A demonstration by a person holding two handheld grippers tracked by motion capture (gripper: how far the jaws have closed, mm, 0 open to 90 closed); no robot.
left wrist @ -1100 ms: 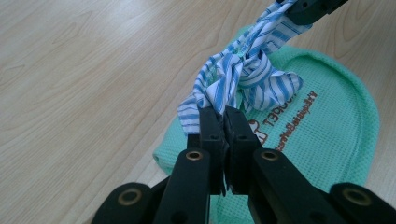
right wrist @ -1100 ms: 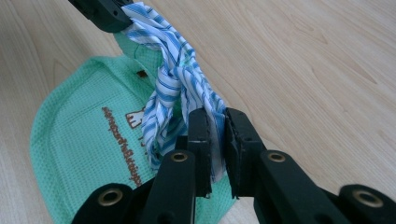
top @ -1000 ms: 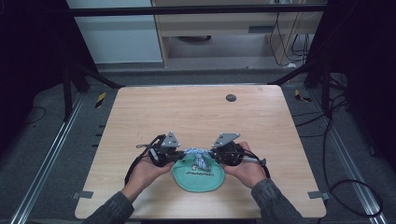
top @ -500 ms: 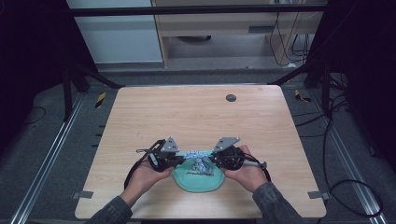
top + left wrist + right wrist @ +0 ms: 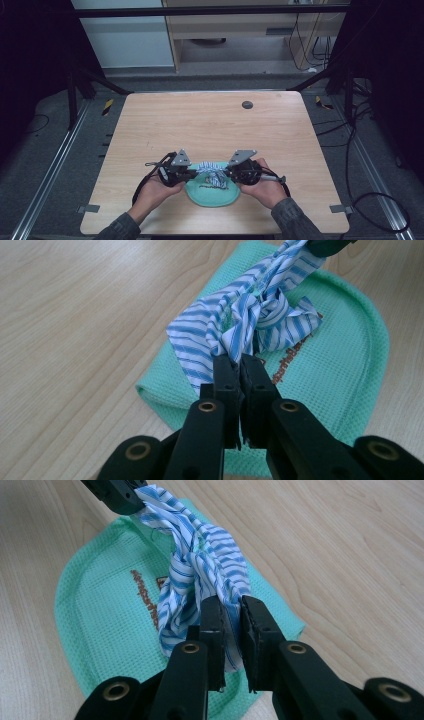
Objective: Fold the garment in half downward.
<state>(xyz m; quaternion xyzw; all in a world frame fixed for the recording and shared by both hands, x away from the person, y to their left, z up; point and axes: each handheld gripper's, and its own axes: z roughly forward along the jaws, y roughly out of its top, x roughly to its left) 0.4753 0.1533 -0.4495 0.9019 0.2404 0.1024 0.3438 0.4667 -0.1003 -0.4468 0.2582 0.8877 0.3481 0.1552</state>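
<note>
2 tongs on 1 strip of cloth, lower middle of the high view. Largest first: wooden surface (image 5: 210,125) takes up the centre of the frame, dark floor and rails around it, 1 small dark round spot (image 5: 247,104) at its upper right.

Mint green waffle cloth (image 5: 212,192) lies flat on the surface near the bottom edge, rounded outline, a line of dark stitched lettering across it; too small to read.

Blue-and-white striped fabric strip (image 5: 211,171) is knotted in its middle and hangs just over the green cloth, strung between the 2 tongs. Loose tails fall from the knot onto the green cloth.

Left tongs (image 5: 192,172) sit left of the knot, jaws narrow and pinched tight on 1 end of the strip; the left gripper view (image 5: 239,371) shows fabric squeezed between the pads. Right tongs (image 5: 230,173) sit right of the knot, jaws slightly wider, clamped on the other end; the right gripper view (image 5: 231,611) shows striped fabric bunched between the pads.

Each hand wraps a gripper body, forearms entering from the bottom edge.
</note>
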